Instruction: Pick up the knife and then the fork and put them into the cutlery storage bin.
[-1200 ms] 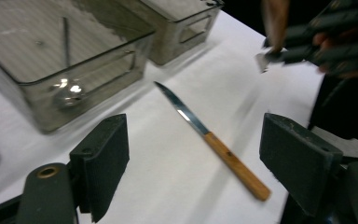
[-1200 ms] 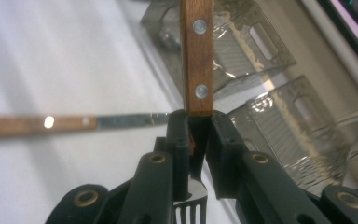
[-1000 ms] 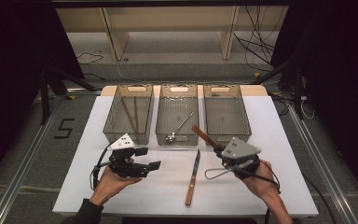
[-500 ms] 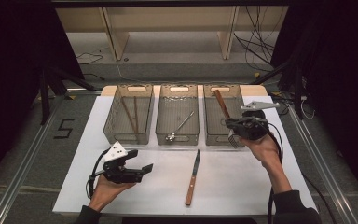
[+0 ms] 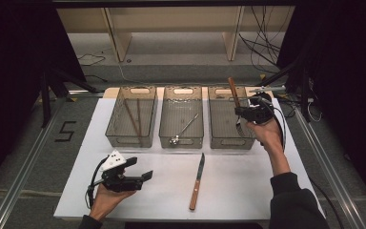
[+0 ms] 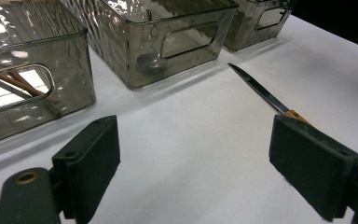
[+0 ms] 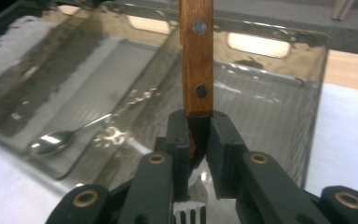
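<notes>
Since the picture a second ago, we find the right gripper (image 5: 246, 113) carried from the near middle of the worktop (image 5: 248, 176) to a position above the right-hand bin (image 5: 229, 141). Its fingers (image 7: 179, 135) are nearly closed on a wooden-handled fork (image 5: 232, 92): the riveted handle stands up above the fingers, and in the right gripper view the tines hang just below them, over the bin's interior. We judge that the fork is about to be deposited in that bin, which appears otherwise empty.

Meanwhile the left gripper (image 5: 140, 177) rests low at the near left of the worktop, a little lower than before. Its fingers (image 6: 92, 158) have just been opening, stand wide apart and hold nothing. They face the wooden-handled knife (image 5: 197, 182), which lies flat on the worktop in front of the middle bin (image 5: 181, 141), blade pointing towards the bins. We take the knife to be the next item for sorting.

The left bin (image 5: 131, 141) holds chopsticks (image 5: 134, 117); the middle bin holds a spoon (image 5: 183, 130).
</notes>
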### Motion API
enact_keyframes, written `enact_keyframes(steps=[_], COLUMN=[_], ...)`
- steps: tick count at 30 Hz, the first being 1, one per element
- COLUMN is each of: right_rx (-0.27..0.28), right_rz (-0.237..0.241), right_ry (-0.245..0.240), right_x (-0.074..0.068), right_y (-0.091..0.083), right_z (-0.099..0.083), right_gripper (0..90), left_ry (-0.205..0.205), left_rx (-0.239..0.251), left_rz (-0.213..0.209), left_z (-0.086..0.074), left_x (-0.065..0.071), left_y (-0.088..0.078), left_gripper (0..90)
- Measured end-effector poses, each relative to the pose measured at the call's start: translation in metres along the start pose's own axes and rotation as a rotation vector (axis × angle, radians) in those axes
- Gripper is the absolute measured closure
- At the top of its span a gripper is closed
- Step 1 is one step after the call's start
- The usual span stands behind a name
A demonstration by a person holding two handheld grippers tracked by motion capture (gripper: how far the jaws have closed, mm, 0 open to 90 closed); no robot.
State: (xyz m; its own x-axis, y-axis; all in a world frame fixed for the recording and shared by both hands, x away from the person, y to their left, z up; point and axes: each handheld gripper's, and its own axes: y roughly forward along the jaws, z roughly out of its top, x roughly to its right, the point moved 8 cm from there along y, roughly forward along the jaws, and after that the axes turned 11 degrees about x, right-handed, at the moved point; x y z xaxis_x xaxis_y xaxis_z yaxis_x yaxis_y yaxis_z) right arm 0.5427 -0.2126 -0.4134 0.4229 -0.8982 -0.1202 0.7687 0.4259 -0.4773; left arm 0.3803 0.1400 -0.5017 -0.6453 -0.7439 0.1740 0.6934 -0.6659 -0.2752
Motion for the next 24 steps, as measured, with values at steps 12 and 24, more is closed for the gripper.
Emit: enact_keyframes(steps=[12,24], right_rx=[-0.045,-0.109], right_rz=[-0.062,-0.096], right_ry=[0.046,0.054], right_x=[0.018,0.02], right_y=[0.021,0.039], right_z=[-0.002,-0.018], right_gripper=[80.1,80.0], left_ry=[-0.002,-0.003], left_rx=[-0.014,-0.023], left_rz=[-0.011,-0.014], left_z=[-0.003,-0.003], left_x=[0.001,0.003], left_y=[0.002,0.003], left_gripper=[16.1,16.1])
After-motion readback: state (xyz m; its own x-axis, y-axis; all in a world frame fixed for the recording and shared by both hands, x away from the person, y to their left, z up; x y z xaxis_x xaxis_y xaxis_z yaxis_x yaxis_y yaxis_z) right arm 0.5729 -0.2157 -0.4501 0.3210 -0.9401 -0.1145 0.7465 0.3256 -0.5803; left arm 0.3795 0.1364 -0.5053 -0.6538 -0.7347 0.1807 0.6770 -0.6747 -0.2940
